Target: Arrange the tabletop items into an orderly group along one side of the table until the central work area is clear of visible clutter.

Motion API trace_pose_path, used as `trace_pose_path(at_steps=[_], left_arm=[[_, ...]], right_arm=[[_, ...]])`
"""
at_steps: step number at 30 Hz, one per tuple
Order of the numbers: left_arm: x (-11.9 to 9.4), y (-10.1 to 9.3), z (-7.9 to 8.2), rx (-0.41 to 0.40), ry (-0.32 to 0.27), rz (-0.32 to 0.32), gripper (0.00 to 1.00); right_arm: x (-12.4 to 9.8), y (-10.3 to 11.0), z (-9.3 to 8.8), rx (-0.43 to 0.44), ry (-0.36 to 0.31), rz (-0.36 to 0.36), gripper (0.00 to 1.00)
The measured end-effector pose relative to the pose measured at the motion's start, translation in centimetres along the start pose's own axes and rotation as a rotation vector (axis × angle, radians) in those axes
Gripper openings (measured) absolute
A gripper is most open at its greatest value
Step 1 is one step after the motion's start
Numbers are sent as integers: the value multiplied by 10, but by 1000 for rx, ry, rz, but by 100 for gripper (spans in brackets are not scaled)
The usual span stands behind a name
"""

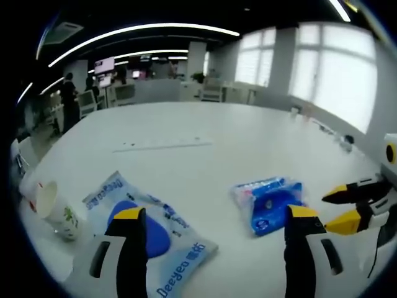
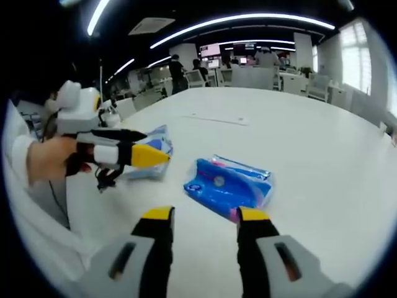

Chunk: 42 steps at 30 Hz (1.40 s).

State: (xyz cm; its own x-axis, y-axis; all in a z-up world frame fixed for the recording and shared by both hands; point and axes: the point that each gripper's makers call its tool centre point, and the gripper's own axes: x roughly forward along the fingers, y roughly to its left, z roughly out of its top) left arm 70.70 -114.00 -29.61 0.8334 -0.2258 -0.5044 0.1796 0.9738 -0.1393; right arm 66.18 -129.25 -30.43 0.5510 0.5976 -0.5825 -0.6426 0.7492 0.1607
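Note:
A white and blue Deeyeo tissue pack (image 1: pixel 162 239) lies flat on the white table (image 1: pixel 205 167), partly behind my left gripper's left jaw. A smaller blue wipes pack (image 1: pixel 270 202) lies to its right, just beyond the right jaw. My left gripper (image 1: pixel 215 214) is open above the table, nothing between its jaws. My right gripper (image 1: pixel 325 212) comes in from the right, open and empty. In the right gripper view, my right gripper (image 2: pixel 205 214) stands open just short of the blue pack (image 2: pixel 226 180). The hand-held left gripper (image 2: pixel 156 146) hovers over the Deeyeo pack (image 2: pixel 158 139).
A paper cup (image 1: pixel 53 208) lies on its side near the table's left edge. A thin pale strip (image 1: pixel 164 146) lies farther out on the table. Small items (image 1: pixel 344 141) sit at the far right edge. Desks, chairs and people stand beyond.

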Motion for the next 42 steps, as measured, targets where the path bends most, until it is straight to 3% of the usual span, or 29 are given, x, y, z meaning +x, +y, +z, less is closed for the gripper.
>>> trace_pose_path(at_steps=[8,16,18,20,25,32,39,42], left_arm=[[-16,25,-9,-10,14,25,88],[-46,61,-24,-29,27,79,88],[-55,68,-27,-36,25,87,88],[-81,85,-39,1,41,92,88],[-100,103,-52,-34,47,110,87],[-112,112,-71,-62,72,128,86],[-106,110,-70,-82,67,119,84],[-104,106,-66,-105,47,115,84]], right_arm=[[5,14,0,21,9,43,38],[14,34,-3,8,41,96,39],[15,39,-3,2,46,109,39],[19,52,-3,-10,60,144,40],[24,61,-9,-3,87,166,41],[26,71,-15,6,115,185,41],[31,74,-18,2,144,193,41],[35,80,-13,38,146,209,41]])
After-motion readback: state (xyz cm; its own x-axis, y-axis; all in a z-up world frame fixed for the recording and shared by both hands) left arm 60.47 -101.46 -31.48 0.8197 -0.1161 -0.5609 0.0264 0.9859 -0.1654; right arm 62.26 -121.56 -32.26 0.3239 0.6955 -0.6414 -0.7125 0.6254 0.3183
